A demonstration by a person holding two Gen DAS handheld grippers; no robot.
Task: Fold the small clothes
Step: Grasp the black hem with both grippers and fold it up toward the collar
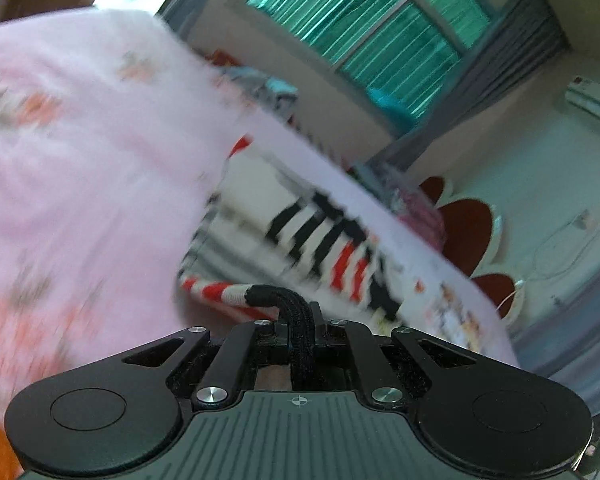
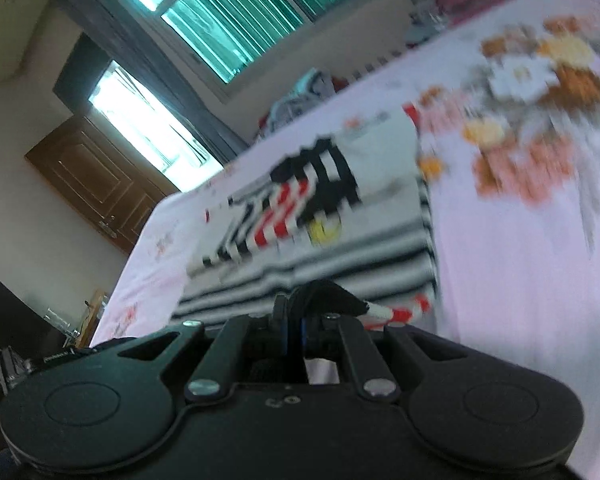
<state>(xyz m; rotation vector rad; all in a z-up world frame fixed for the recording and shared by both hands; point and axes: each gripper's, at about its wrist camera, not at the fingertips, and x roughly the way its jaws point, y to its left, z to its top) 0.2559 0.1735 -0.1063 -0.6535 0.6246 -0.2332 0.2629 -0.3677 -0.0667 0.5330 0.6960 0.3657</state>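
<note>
White child's shirt with black-and-red stripes lies flat on the pink floral bedsheet, long axis running away from both grippers. Left gripper is clamped on its black hem edge; right gripper is clamped on the same hem. Only the right view shows the brown wooden door beyond the shirt. Both views are blurred.
</note>
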